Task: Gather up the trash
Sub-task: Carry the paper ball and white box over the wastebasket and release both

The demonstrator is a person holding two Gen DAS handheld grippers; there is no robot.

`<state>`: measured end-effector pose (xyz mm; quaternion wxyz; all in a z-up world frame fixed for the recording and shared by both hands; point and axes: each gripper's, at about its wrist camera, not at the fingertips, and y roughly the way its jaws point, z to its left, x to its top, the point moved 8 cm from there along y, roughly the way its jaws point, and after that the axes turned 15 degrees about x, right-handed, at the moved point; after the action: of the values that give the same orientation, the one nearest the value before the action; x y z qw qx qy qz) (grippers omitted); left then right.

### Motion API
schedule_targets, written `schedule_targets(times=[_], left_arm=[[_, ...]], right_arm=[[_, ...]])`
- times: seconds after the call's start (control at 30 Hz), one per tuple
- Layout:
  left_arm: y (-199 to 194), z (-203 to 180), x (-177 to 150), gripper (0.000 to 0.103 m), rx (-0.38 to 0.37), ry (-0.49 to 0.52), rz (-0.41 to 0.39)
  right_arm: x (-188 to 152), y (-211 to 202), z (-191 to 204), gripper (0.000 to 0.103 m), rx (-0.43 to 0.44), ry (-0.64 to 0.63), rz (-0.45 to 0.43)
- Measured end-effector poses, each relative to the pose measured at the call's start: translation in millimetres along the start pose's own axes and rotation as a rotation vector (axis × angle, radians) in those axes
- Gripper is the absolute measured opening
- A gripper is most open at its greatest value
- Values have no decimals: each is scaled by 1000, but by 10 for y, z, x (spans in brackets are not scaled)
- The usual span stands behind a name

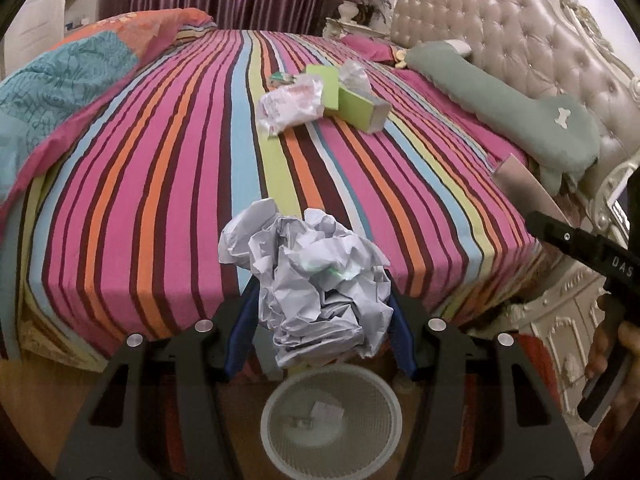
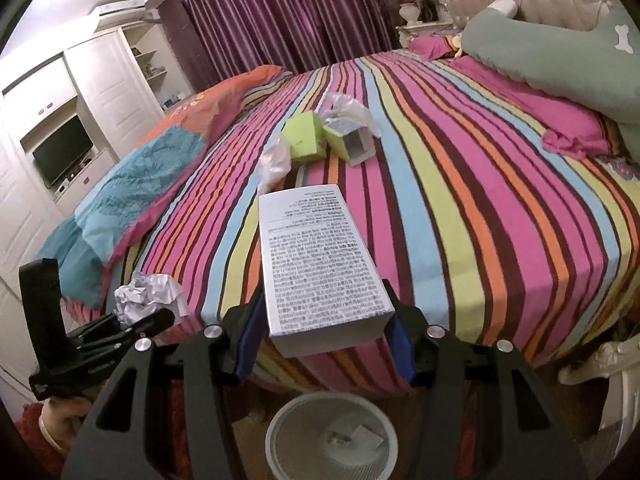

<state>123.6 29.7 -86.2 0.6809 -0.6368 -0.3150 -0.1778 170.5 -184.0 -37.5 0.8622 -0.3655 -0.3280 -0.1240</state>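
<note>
Grey crumpled paper (image 1: 320,292) sits pinched between the blue pads (image 1: 244,328) of the left gripper (image 1: 320,320), jaws closed tight on it; the wad hangs past the near edge of the striped bed (image 1: 160,184), above a white mesh bin (image 1: 280,452) on the floor. The bin holds a few small scraps. In the right wrist view the same wad (image 2: 146,294) shows at far left, in the left gripper (image 2: 132,320), with a hand (image 2: 64,412) below on its handle.

Mid-bed: clear crumpled plastic (image 1: 290,106), then two green boxes (image 1: 354,102), touching each other, with more clear wrap on top. A quilt (image 1: 52,92) lies bunched at the bed's left; a green pillow (image 1: 520,100) lies along the tufted headboard (image 1: 532,36) at right.

The right gripper (image 2: 324,340) is clamped on a white printed box (image 2: 320,264), pads on its two sides. The box points up the bed, its near end over the bed edge, the bin (image 2: 280,428) below it.
</note>
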Motion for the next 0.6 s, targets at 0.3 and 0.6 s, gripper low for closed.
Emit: schedule_targets(times=[0.3,0.6], left_arm=[[-128,-130,-477,56,-10,42,47],[-47,-295,-946,56,-20,95,126]], right_arm=[[-454,-96,151,52,16,30,49],[-912,-34,202,52,36,104,135]])
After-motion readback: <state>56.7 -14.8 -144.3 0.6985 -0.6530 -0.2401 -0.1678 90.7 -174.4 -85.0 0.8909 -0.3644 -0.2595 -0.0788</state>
